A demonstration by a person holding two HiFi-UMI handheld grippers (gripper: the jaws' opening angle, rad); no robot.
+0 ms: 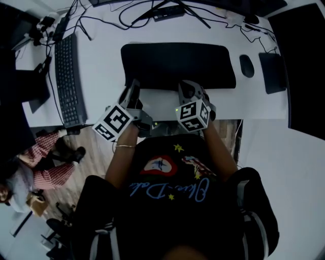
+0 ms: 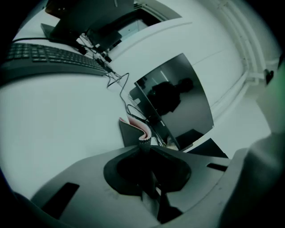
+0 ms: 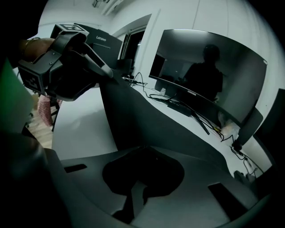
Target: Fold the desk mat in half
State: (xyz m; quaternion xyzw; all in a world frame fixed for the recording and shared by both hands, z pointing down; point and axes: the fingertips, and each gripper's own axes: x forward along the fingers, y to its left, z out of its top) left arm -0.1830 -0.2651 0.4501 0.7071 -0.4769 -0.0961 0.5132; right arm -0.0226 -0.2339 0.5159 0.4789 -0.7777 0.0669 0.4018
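A black desk mat (image 1: pixel 177 63) lies on the white desk (image 1: pixel 101 61) in the head view. My left gripper (image 1: pixel 133 90) is at the mat's near left corner and is shut on it. In the left gripper view the pinched corner (image 2: pixel 133 132) curls up from the left gripper (image 2: pixel 143 143) and shows a pink underside. My right gripper (image 1: pixel 187 89) grips the near edge further right. In the right gripper view the mat (image 3: pixel 147 120) rises as a dark sheet from the shut right gripper (image 3: pixel 144 149) toward the left gripper (image 3: pixel 104 71).
A black keyboard (image 1: pixel 68 81) lies left of the mat. A mouse (image 1: pixel 247 65) and a small dark pad (image 1: pixel 274 72) are on the right. Cables and a power strip (image 1: pixel 170 12) run along the back by the monitor (image 3: pixel 209 84). A person (image 1: pixel 45 162) sits on the floor at left.
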